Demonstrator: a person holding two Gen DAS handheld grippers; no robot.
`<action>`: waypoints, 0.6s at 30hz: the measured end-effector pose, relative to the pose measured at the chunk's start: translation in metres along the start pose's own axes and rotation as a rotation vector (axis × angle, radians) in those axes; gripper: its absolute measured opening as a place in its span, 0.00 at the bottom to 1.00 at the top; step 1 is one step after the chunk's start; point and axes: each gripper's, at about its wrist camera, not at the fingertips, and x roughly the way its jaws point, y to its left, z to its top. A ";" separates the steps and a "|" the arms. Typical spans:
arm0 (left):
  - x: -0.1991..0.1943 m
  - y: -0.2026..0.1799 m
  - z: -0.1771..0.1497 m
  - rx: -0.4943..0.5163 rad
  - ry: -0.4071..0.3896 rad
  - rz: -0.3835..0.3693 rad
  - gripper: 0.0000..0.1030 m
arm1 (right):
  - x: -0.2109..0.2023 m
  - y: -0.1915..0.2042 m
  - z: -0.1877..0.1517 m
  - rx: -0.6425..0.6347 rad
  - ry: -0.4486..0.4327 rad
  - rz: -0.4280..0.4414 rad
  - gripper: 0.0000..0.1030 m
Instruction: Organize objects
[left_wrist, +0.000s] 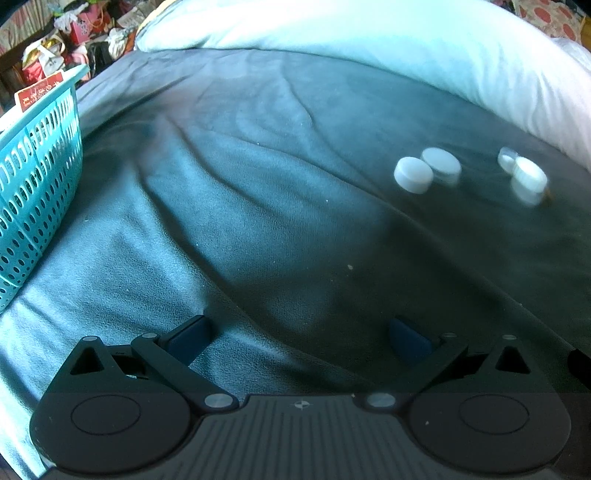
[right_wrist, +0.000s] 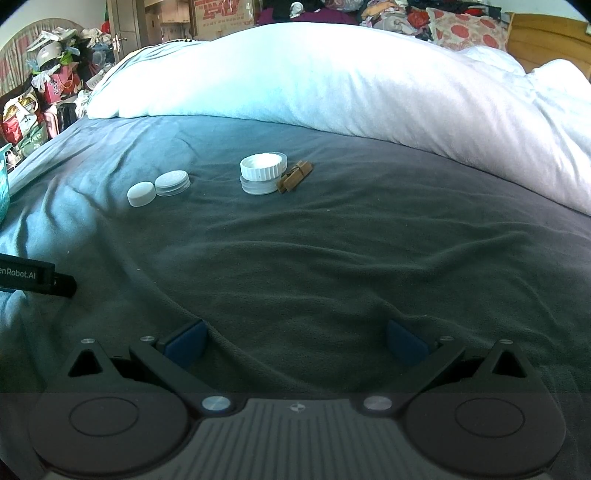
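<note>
Both jaws are spread wide with nothing between them: the right hand-held gripper (right_wrist: 297, 341) and the left hand-held gripper (left_wrist: 301, 338) each hang over bare grey bedsheet (right_wrist: 314, 258), so I'd guess we're at the reach-for-the-first-piece stage. From the right view the loose bits sit ahead: a small white cap (right_wrist: 141, 194) at about 11 o'clock, touching or just beside a clear ribbed lid (right_wrist: 172, 182), then near 12 o'clock a white screw cap (right_wrist: 263, 167) stacked on a clear jar (right_wrist: 256, 186), with wooden clothespins (right_wrist: 294, 174) right against it at its 3 o'clock. If it were me, I'd grab the small cap first, coming in low and square so the soft sheet doesn't bunch up under the pads. The teal basket (left_wrist: 37, 166) is way over at 9 o'clock in the left view and looks like the drop spot, though it's cut off by the frame so I can't tell what's inside. The left view is also motion-blurred, so the jars there are mushy. Behind everything is a white duvet (right_wrist: 332, 81), then room clutter.
</note>
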 end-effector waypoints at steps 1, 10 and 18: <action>0.000 0.000 0.000 0.000 -0.001 0.000 1.00 | 0.000 0.000 0.000 -0.001 0.000 0.000 1.00; -0.001 0.000 -0.001 -0.003 -0.002 0.004 1.00 | 0.001 0.000 0.000 -0.001 -0.002 0.000 1.00; 0.000 -0.001 -0.003 -0.006 -0.016 0.006 1.00 | 0.001 0.000 0.000 -0.003 -0.003 0.000 1.00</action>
